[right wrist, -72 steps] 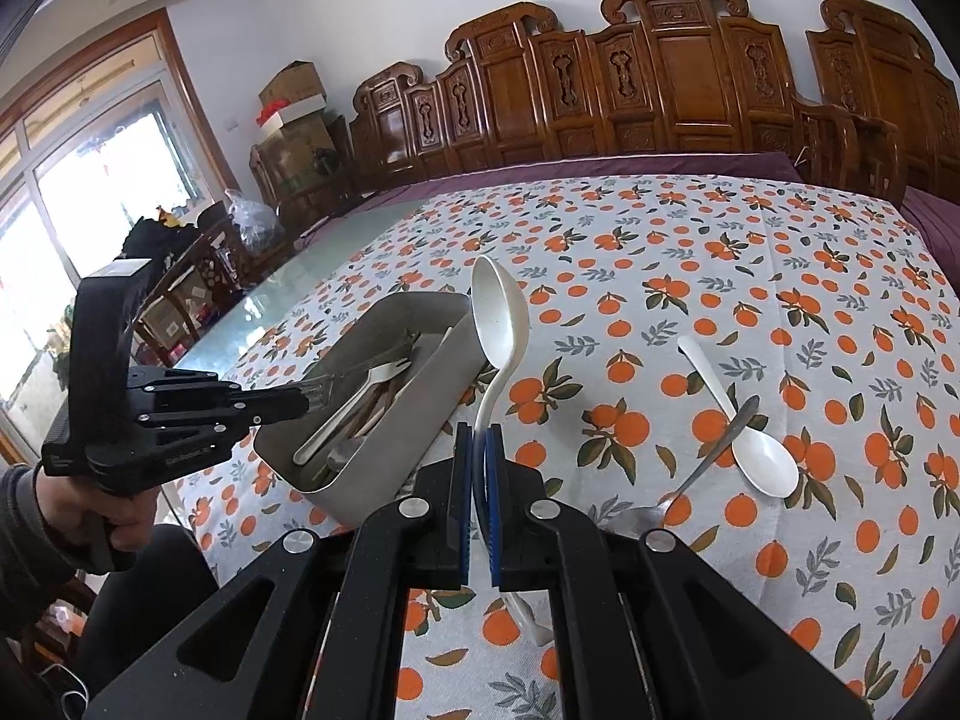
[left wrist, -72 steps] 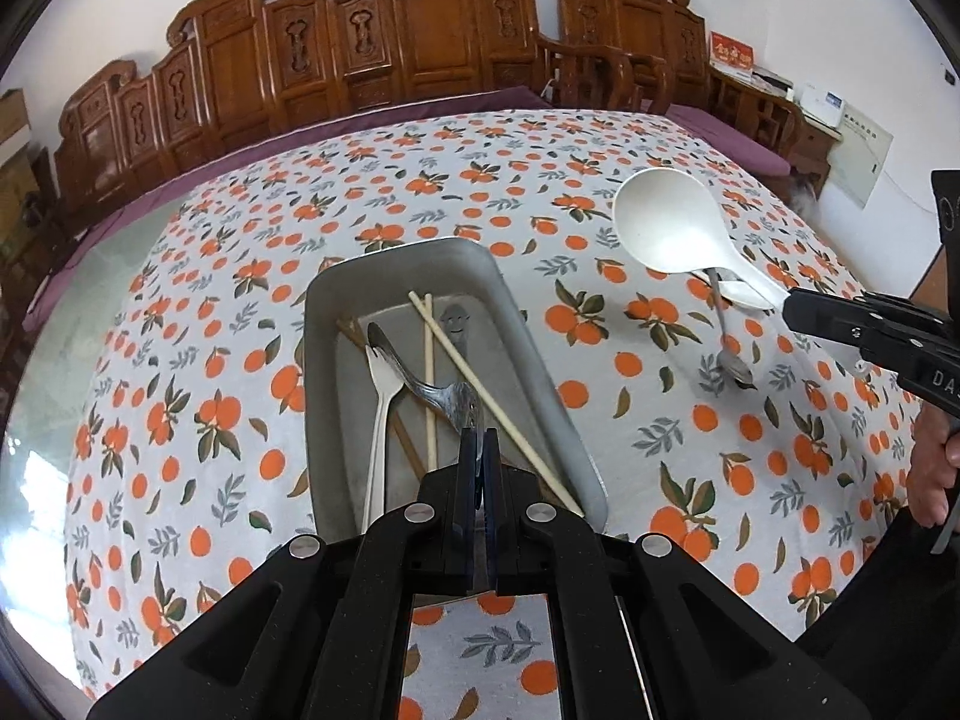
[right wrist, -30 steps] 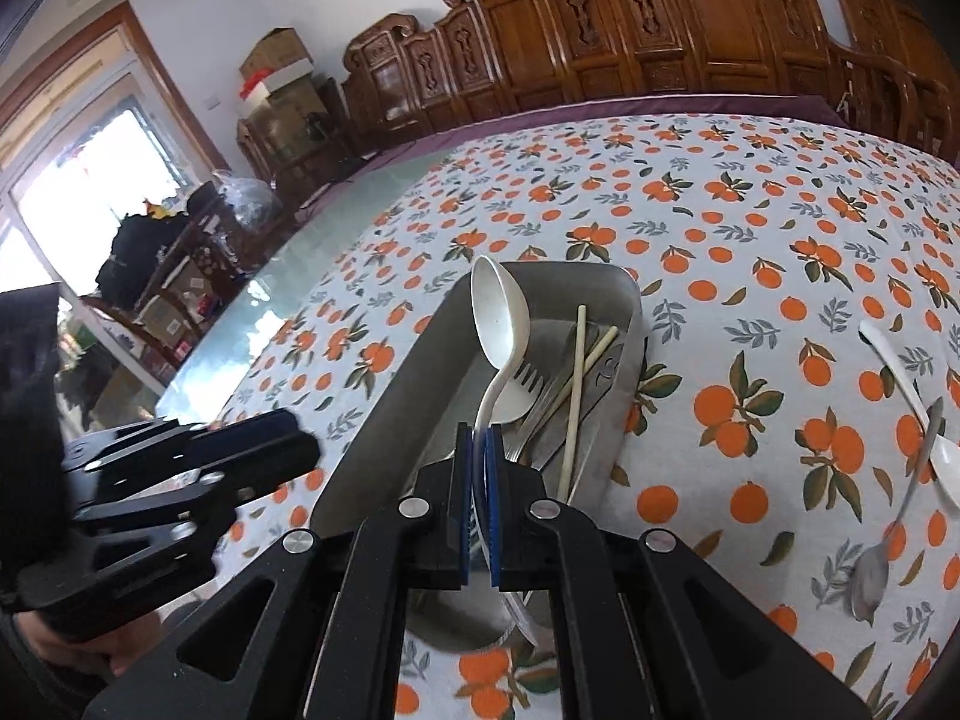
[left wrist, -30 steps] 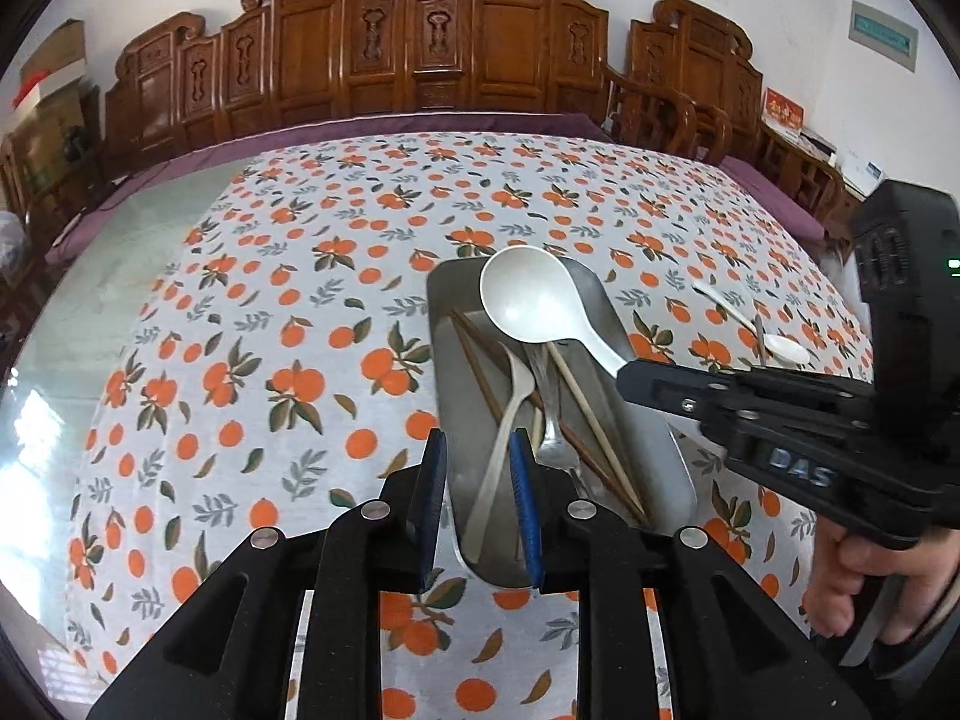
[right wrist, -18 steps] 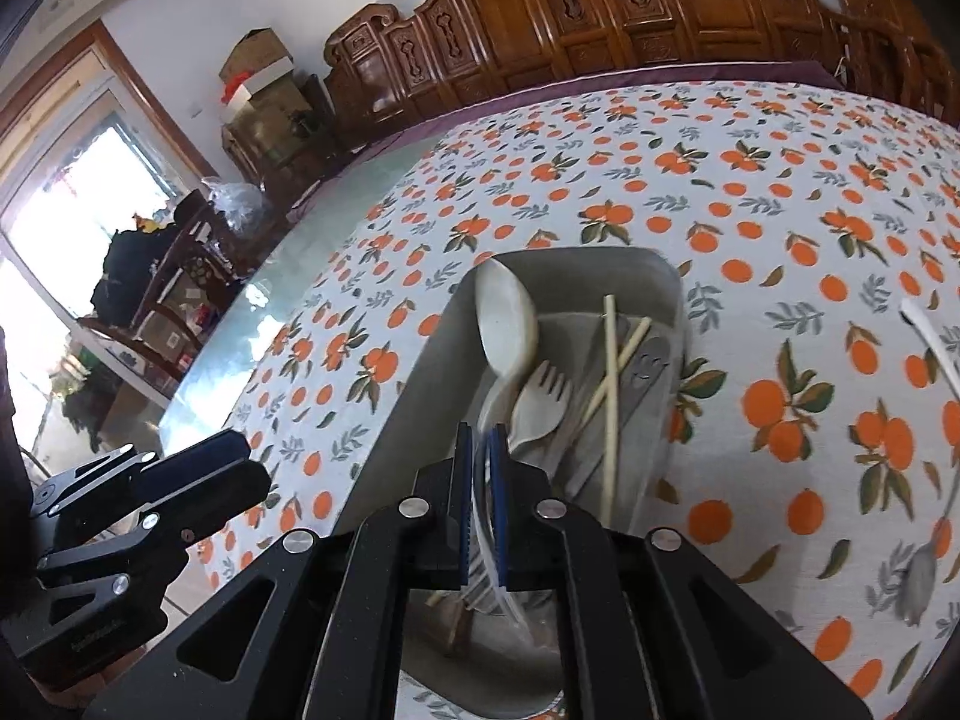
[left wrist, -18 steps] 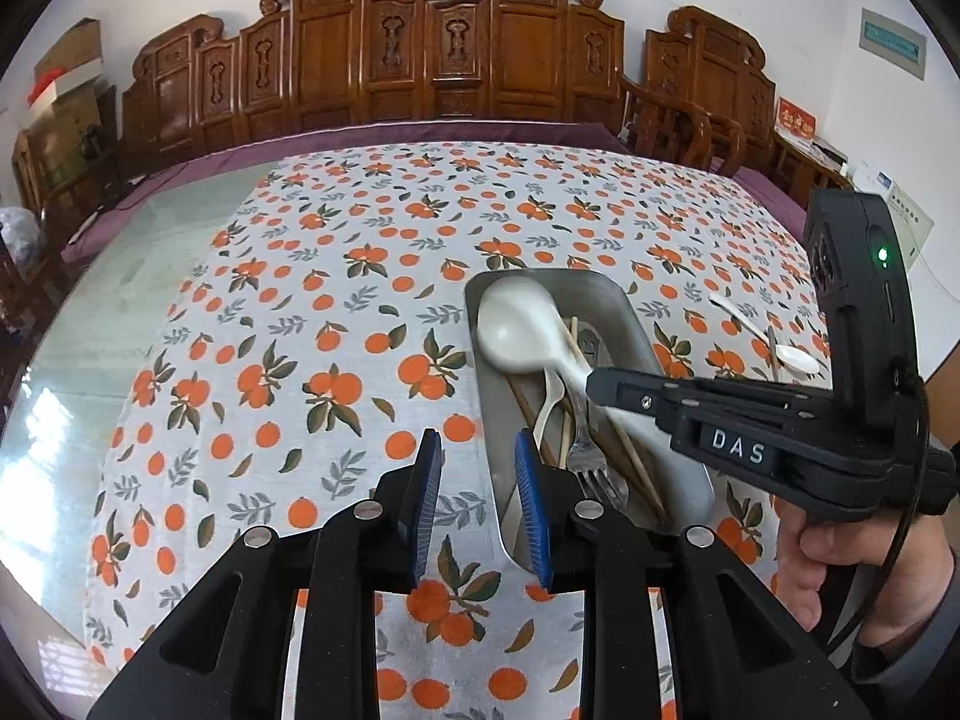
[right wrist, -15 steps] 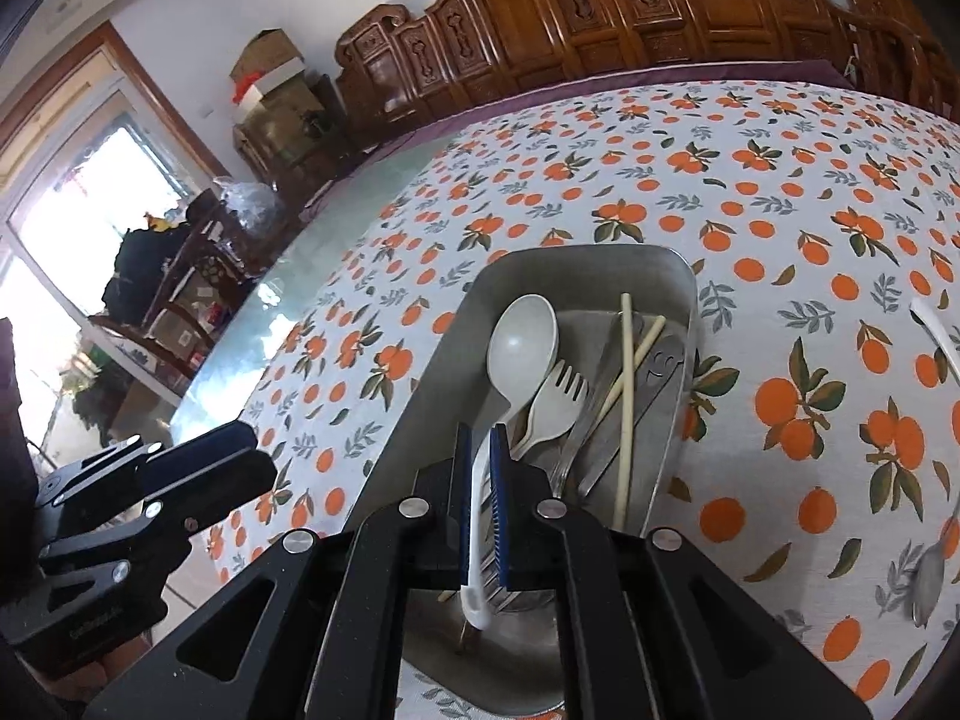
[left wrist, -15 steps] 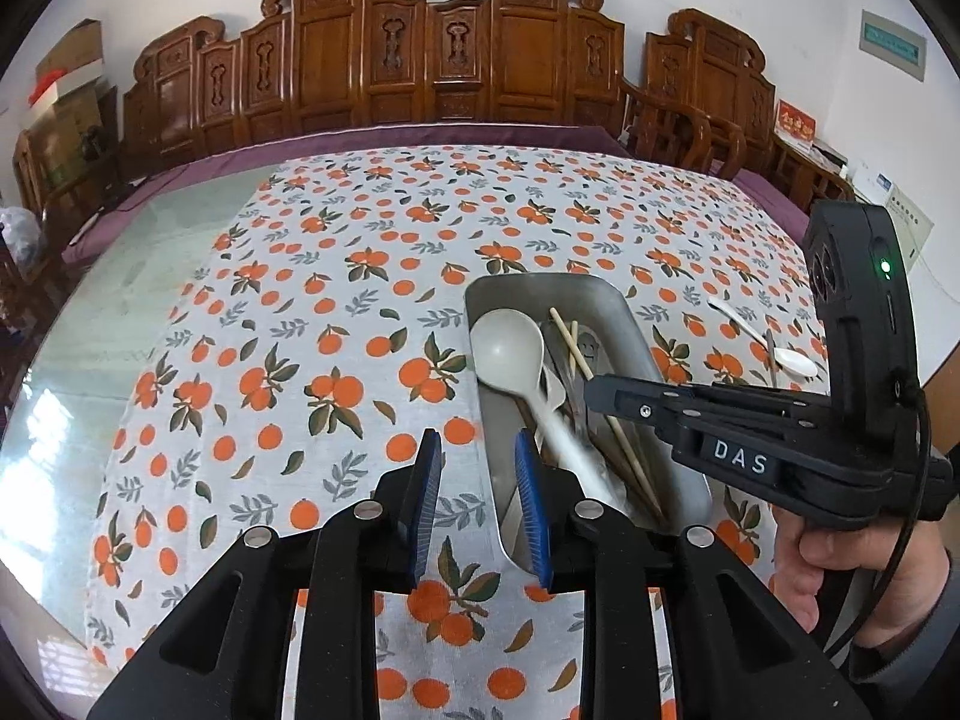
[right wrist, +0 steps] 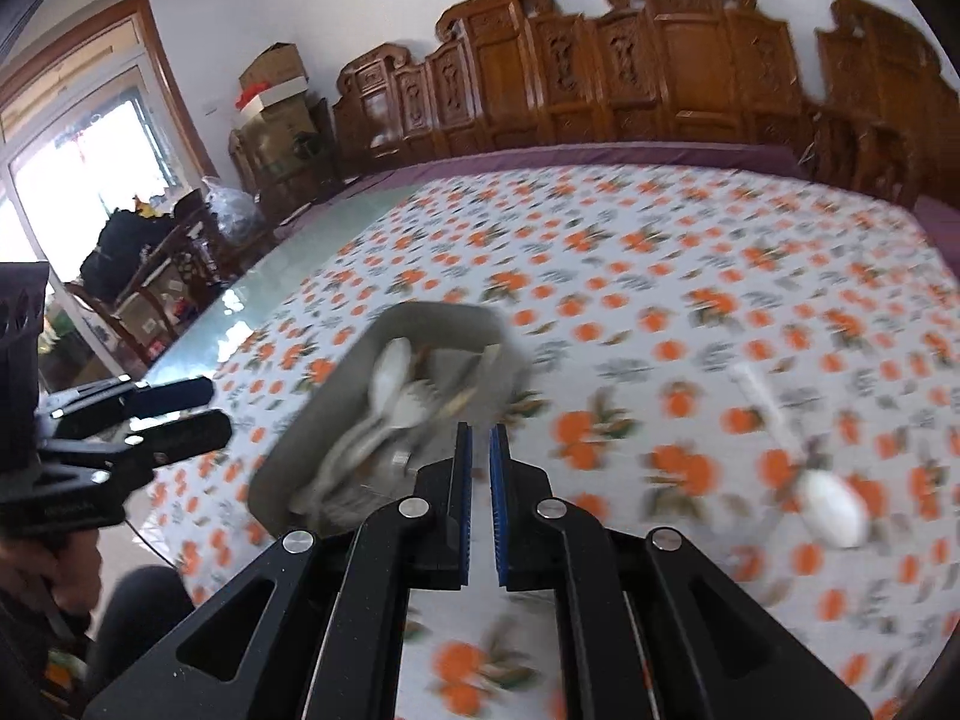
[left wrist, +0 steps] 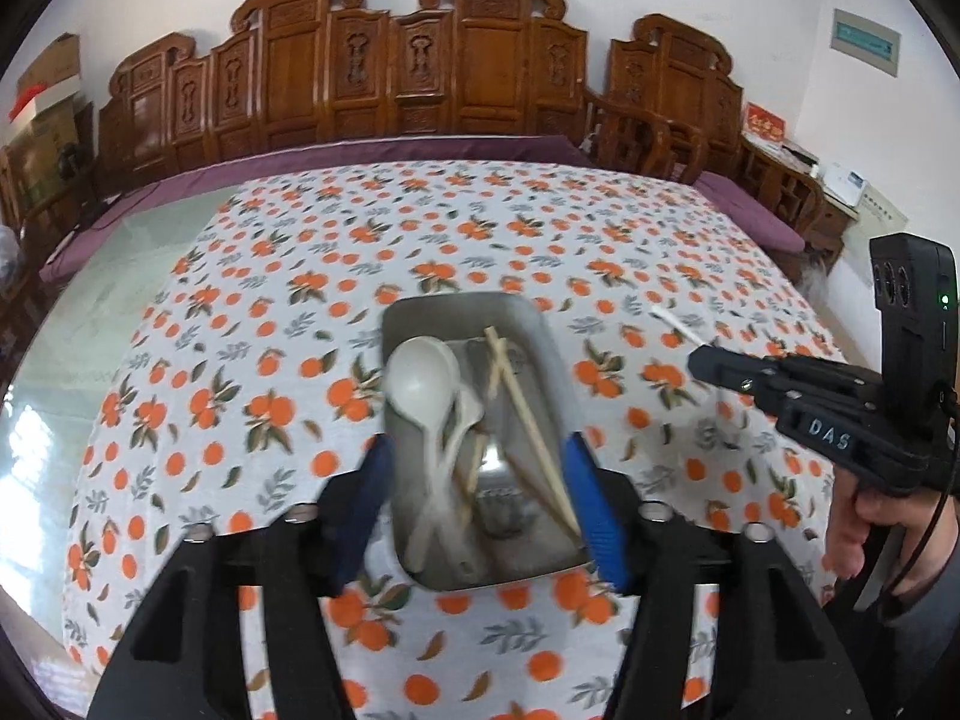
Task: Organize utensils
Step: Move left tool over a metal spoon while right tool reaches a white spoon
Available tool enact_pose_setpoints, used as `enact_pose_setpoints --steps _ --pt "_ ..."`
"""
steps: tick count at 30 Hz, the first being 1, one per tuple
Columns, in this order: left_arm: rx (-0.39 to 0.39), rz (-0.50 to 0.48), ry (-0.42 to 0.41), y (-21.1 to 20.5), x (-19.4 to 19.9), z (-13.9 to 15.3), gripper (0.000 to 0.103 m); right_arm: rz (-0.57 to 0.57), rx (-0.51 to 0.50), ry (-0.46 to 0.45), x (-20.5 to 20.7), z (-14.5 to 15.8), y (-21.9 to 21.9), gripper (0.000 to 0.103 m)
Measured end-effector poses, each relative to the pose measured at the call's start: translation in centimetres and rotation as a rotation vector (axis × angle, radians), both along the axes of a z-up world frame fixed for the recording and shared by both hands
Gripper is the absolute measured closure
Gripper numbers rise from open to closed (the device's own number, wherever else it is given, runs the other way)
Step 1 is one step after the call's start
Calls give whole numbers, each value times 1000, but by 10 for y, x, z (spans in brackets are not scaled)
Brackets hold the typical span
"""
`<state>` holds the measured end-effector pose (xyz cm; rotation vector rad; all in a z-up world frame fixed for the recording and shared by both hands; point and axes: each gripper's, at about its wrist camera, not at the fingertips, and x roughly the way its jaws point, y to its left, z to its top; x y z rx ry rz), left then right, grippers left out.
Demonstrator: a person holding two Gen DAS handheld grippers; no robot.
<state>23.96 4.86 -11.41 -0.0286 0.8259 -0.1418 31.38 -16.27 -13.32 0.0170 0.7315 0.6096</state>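
Change: the large white spoon (left wrist: 420, 375), lately carried by the right gripper (right wrist: 480, 462), lay in the metal tray (left wrist: 555, 360) with the chopsticks (left wrist: 522, 402).
Right claw: nearly closed, empty.
Left gripper (left wrist: 480, 504): jaws opening, nothing between them (tray only beyond).
Remaining: small white spoon (right wrist: 831, 507) on the tablecloth (right wrist: 660, 312), likely next.

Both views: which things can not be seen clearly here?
- Utensils in the tray, right wrist view: motion blur merges them.
- Spoon on the cloth, right wrist view: blurred; anything lying beside it is unreadable.
- Tray's near end, left wrist view: the opening left gripper covers its corners.
- Handle tips, left wrist view: blurred.
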Motion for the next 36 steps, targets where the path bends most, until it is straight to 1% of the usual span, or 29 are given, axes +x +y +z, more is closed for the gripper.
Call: enact_pose_setpoints --steps 1,4,5,7,9,13,16,19,22,24,26,28,29,31,34,36 --pt "2 -11 0 -6 2 1 39 -14 -11 -14 0 1 -13 94" --pt "-4 -34 -4 -23 6 3 26 -61 -32 -32 6 3 -46 94" --pt "-7 -42 -6 -29 7 3 25 -84 -32 -36 8 2 -60 94" --pt "-11 -62 -3 -43 11 2 25 -121 -32 -42 14 1 -81 94" --pt "-8 -76 0 -56 15 0 25 -157 -41 -55 16 -2 -101 86" --pt "1 -106 8 -80 23 -4 25 -204 -35 -54 25 -14 -128 84" --pt "8 -125 19 -98 30 -10 25 -236 -21 -42 30 -28 -143 80" --pt "6 -145 43 -115 36 -19 25 -257 -14 -15 36 -44 -154 79" --pt "4 -167 74 -133 45 -32 25 -255 -14 1 40 -51 -158 79" --pt "5 -181 91 -144 49 -40 29 -248 -16 4 40 -52 -158 79" --pt "8 -200 114 -157 55 -49 36 -244 -20 9 40 -53 -157 79" --pt "1 -212 134 -166 60 -58 38 -240 -24 14 41 -53 -156 79" --pt "-4 -215 146 -170 63 -63 41 -239 -24 18 42 -53 -157 79" --pt "-19 -217 177 -177 69 -72 45 -238 -18 18 42 -52 -158 79" --pt "-40 -213 217 -184 78 -85 54 -244 -17 24 43 -52 -159 79" --pt "-48 -211 232 -190 82 -90 57 -247 -16 31 44 -52 -160 79"
